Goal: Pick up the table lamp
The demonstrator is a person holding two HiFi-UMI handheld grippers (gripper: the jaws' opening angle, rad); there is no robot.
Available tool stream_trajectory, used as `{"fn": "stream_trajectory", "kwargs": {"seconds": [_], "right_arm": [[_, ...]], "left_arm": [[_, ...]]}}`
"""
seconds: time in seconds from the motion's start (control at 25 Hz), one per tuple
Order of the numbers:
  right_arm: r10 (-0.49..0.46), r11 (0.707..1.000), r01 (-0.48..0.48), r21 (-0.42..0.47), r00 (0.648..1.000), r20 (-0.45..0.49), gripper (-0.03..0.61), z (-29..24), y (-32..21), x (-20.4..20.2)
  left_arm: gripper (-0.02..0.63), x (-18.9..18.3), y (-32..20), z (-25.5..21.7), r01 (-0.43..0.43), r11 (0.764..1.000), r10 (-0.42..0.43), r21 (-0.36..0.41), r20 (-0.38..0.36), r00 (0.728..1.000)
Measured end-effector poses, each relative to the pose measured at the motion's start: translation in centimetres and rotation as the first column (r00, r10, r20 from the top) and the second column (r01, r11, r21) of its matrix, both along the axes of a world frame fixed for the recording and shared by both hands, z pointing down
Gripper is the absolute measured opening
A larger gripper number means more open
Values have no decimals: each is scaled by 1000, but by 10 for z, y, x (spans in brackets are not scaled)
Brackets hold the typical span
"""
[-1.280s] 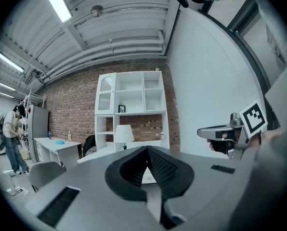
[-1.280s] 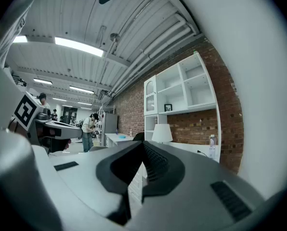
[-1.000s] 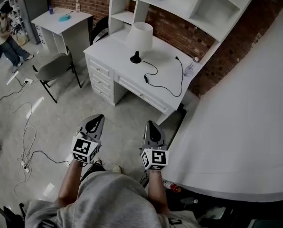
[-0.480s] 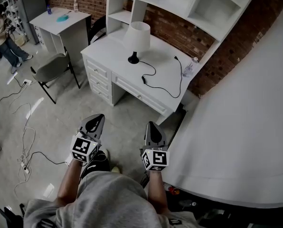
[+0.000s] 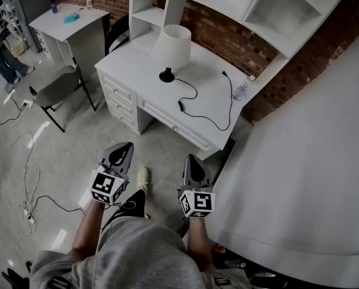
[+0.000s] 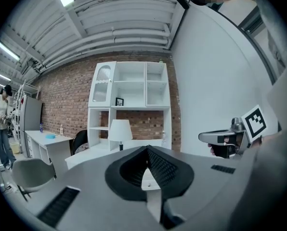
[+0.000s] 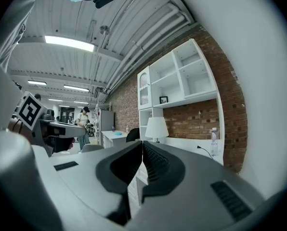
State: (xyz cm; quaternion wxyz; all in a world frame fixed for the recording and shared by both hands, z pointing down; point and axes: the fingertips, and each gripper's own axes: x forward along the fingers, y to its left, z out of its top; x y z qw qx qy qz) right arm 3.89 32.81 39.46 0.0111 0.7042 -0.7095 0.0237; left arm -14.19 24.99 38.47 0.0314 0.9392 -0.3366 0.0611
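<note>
- The lamp (image 5: 173, 46) stands upright near the desk's (image 5: 209, 98) back-left corner, well ahead of both claws.
- The left claw (image 5: 120, 152) and right claw (image 5: 193, 161) are pinched closed and empty; neither is plainly nearer.

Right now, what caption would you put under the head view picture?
Left gripper and right gripper, both shut, face the desk bearing the table lamp.

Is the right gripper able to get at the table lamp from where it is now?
Probably not yet: the right gripper is shut and hangs over the floor, short of the desk. Nothing blocks the path to the table lamp.
</note>
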Motion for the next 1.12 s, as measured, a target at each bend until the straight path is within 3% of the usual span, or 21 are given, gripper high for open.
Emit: {"fn": "stream_trajectory", "kwargs": {"seconds": [0.6, 1.12], "right_arm": [[43, 999, -42, -31, 999, 31, 23, 2, -174, 51], [10, 999, -9, -33, 1000, 23, 23, 4, -296, 67]], "left_arm": [[3, 53, -179, 1, -42, 999, 42, -30, 9, 999], [3, 68, -295, 12, -19, 999, 20, -46, 6, 1000]]}}
